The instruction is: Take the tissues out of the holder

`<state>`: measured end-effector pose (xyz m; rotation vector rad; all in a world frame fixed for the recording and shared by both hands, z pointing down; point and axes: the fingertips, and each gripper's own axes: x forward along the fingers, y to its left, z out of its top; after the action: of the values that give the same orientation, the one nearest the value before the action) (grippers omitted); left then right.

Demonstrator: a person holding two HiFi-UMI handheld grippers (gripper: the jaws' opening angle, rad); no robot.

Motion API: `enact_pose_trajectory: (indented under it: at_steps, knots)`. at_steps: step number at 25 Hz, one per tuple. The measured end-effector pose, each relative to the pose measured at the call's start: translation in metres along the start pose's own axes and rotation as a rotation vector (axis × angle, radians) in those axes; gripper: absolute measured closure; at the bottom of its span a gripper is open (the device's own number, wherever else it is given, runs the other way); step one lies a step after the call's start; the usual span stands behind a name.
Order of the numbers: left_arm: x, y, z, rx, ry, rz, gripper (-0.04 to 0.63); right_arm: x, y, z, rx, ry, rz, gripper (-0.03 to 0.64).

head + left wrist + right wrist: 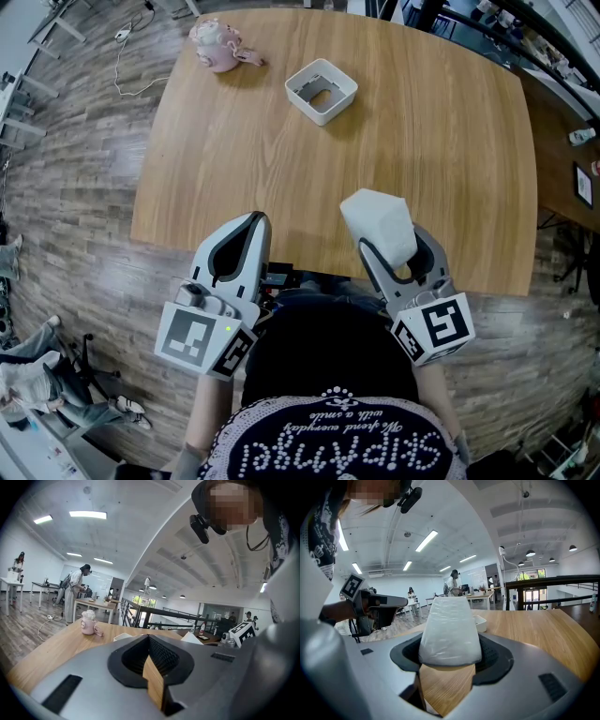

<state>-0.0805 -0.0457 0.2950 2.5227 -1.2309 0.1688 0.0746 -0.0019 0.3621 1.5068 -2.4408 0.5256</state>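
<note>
Tissue pack (380, 223): sitting clear of the holder (321, 91), held up above the near edge of the surface (422, 141). It is showing as a white, plastic-wrapped block, standing roughly upright between the jaws in the right gripper view (450, 630).

Right gripper (392, 246): jaws are standing wide apart and pressing on the two sides of the tissue pack. The pack's lower end is sitting down in the dark throat of the right gripper (450, 641); its upper end is projecting past the jaw tips.

Holder: a white, square, open-topped box, lying well apart from both grippers toward the far side of the surface. Its inside is showing grey; whether anything is lying in it cannot be told. In the right gripper view it is peeking out just behind the pack (480, 622).

Left gripper (260, 220): jaws are meeting at the tips, nothing between them, touching nothing. The left gripper view (149, 637) is showing only bare wood through the gap behind the tips.

Other items: a pink pot (217, 45) is resting near the far left corner of the surface, apart from the holder.
</note>
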Motion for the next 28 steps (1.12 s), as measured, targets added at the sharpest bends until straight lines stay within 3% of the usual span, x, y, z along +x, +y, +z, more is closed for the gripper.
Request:
enact_pose_trajectory:
  at_steps: [28]
  knots:
    - [0.0064, 0.0017, -0.0038, -0.007, 0.03, -0.002, 0.591, 0.0027, -0.0028, -0.0036, 0.011, 0.015, -0.006, 0.339]
